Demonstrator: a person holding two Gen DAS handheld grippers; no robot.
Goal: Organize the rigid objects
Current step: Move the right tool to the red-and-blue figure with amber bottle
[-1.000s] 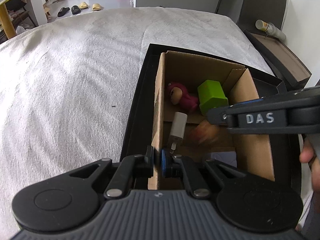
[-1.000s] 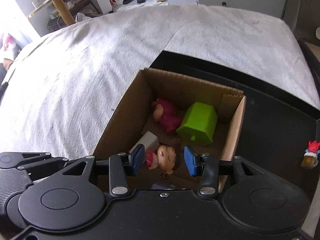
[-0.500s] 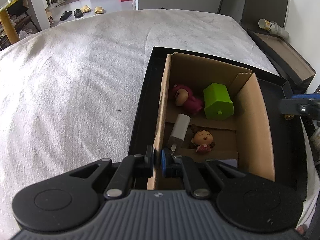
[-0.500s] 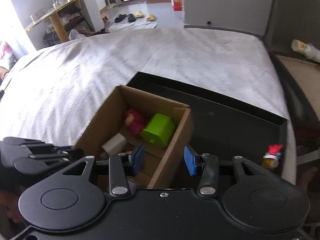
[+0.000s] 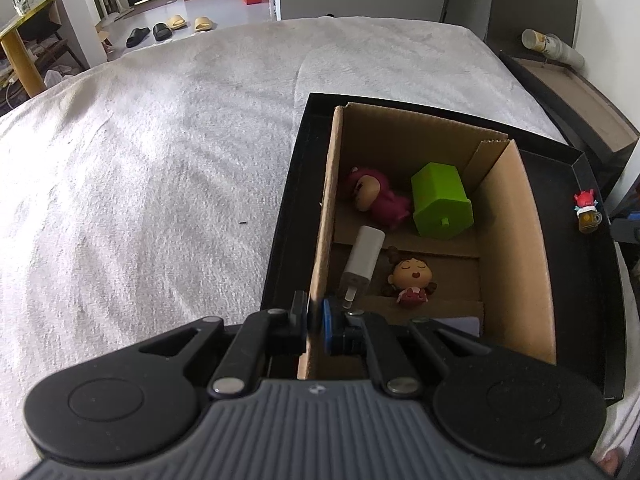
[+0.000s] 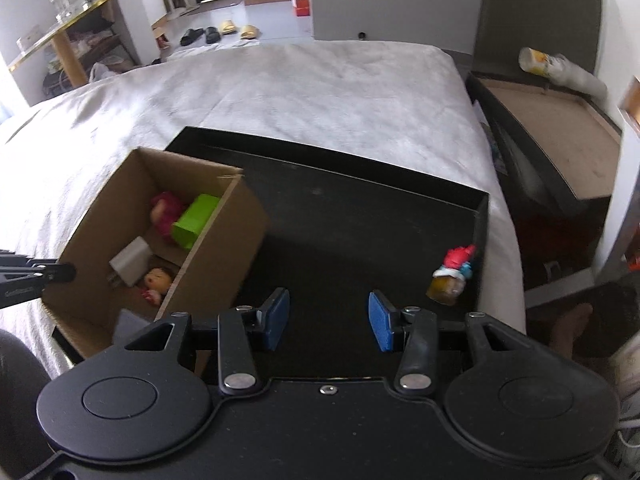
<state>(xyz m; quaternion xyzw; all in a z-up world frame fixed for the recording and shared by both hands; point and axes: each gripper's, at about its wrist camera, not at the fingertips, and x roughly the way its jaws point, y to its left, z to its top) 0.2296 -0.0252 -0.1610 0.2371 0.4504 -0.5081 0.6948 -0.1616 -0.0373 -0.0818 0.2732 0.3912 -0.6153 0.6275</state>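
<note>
A cardboard box (image 5: 516,240) (image 6: 224,248) stands in a black tray (image 5: 592,280) (image 6: 352,208) on the bed. It holds a pink bear toy (image 5: 372,196), a green block (image 5: 440,200), a white charger (image 5: 362,260) and a girl figurine (image 5: 412,278). My left gripper (image 5: 316,320) is shut on the box's left wall. My right gripper (image 6: 328,318) is open and empty above the tray, right of the box. A small red-topped mug figurine (image 6: 450,276) (image 5: 586,214) stands at the tray's right edge, right of my right gripper.
The white bedspread (image 5: 140,160) lies to the left and beyond. A dark bedside unit (image 6: 552,120) with a lying cup (image 6: 560,68) stands at the right. Slippers (image 6: 216,32) and a table (image 6: 60,40) are on the far floor.
My right gripper let the girl figurine go into the box, then moved out to the right over the tray. My left gripper kept hold of the box wall.
</note>
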